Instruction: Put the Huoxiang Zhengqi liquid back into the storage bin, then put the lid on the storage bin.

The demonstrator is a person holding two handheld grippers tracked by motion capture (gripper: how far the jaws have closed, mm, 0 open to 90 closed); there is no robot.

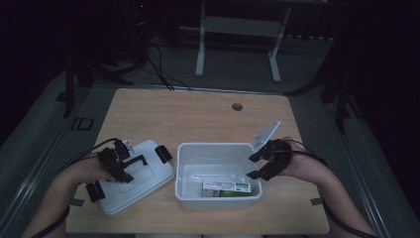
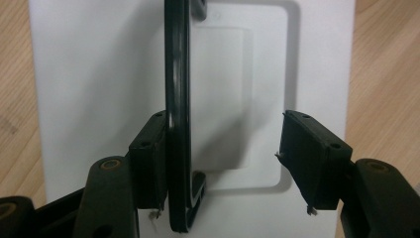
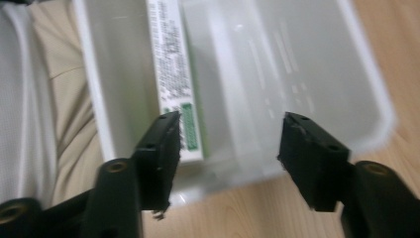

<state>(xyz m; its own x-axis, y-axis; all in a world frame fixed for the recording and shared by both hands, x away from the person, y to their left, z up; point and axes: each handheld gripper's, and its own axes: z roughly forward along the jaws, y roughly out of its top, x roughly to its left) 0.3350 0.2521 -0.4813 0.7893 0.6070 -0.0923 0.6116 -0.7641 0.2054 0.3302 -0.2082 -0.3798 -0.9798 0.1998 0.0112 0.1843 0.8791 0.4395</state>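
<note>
A white lid (image 1: 143, 186) lies on the table at the left, with a black handle (image 1: 134, 161) across its top. My left gripper (image 1: 130, 166) stands over it. In the left gripper view its jaws (image 2: 223, 134) straddle the handle (image 2: 178, 99): the bar lies against the left pad and the right pad stands well apart from it, so the gripper is open. A white bin (image 1: 218, 145) sits mid-table with a green and white box (image 1: 228, 189) lying along its near wall. My right gripper (image 1: 253, 166) hovers open above the bin's right end, nothing between its jaws (image 3: 230, 129). The box (image 3: 171, 59) lies beyond its left jaw.
Black clips (image 1: 163, 153) stick out from the lid's ends. The wooden table (image 1: 198, 114) has a round cable hole (image 1: 237, 106) near its far edge. A white frame leg (image 1: 200, 54) stands on the floor beyond. The person's clothing (image 3: 44, 124) is beside the bin in the right gripper view.
</note>
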